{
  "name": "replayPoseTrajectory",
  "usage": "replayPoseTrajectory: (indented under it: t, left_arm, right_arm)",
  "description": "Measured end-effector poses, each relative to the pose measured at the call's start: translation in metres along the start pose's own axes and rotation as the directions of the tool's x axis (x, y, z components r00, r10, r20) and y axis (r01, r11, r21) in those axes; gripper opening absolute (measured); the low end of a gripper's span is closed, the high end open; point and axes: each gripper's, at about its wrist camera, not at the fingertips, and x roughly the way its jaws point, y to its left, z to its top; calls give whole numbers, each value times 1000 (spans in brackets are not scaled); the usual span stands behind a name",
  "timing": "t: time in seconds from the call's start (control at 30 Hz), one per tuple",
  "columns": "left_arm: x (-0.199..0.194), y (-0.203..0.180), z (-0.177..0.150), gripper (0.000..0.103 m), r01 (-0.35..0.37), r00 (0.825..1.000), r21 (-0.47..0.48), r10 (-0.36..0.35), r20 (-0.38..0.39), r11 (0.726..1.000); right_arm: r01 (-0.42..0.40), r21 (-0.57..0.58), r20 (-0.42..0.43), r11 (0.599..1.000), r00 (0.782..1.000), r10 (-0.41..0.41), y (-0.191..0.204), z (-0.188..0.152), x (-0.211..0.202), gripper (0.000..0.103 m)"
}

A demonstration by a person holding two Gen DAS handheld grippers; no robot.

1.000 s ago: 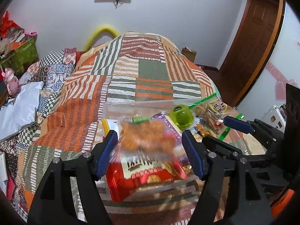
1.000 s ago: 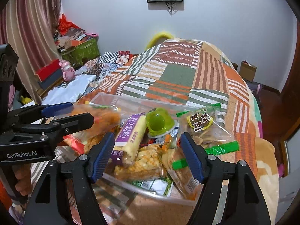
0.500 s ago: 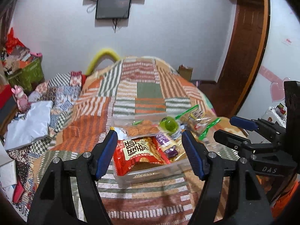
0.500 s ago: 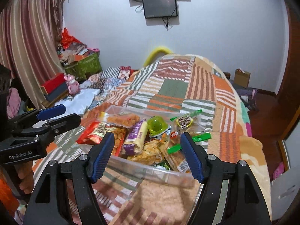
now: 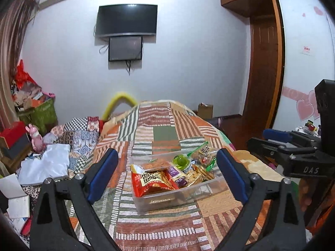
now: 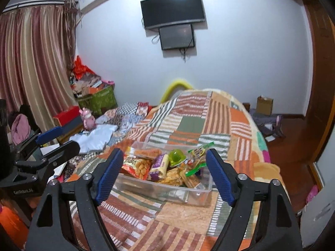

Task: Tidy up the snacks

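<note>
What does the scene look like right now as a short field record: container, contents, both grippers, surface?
container: clear plastic bin, resting on the bed
contents: red snack bag, purple wrapped snack, green jelly cup, cracker packs with green strips
left gripper: open, fingers empty, jaws have just been opening
right gripper: open, fingers empty, jaws have just been opening
surface: striped patchwork blanket
loose snacks outside bin: none seen

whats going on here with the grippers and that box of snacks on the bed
A person holds a gripper in each hand above a patchwork bedspread. A clear plastic box sits on it, packed with snack bags, including a red packet and a green jelly cup. The left gripper and right gripper hold nothing; their jaws have just been opening, clear of the box.
</note>
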Motion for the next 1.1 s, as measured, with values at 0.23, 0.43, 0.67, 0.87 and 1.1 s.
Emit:
replayPoseTrajectory:
  t: [0.23, 0.43, 0.67, 0.87, 1.1]
  left_arm:
    - [-12, -5, -3, 101, -10, 1000, 0, 10, 29, 1000]
    - [-15, -7, -7, 103, -16, 999, -1, 16, 37, 1000]
    - [-16, -3, -11, 103, -14, 999, -30, 15, 35, 999]
    - [-17, -1, -12, 103, -16, 999, -42, 18, 36, 999]
    - [-16, 0, -13, 103, -17, 999, -47, 19, 37, 999]
  right_arm:
    - [20, 6, 44, 1000, 999, -21, -1, -5, -13, 93]
    - [38, -16, 67, 999, 997, -37, 5, -11, -18, 99]
    - [42, -21, 81, 999, 996, -40, 7, -16, -20, 102]
    - [66, -10, 93, 998, 994, -65, 10, -21, -21, 102]
    - [91, -3, 116, 996, 989, -90, 14, -23, -24, 102]
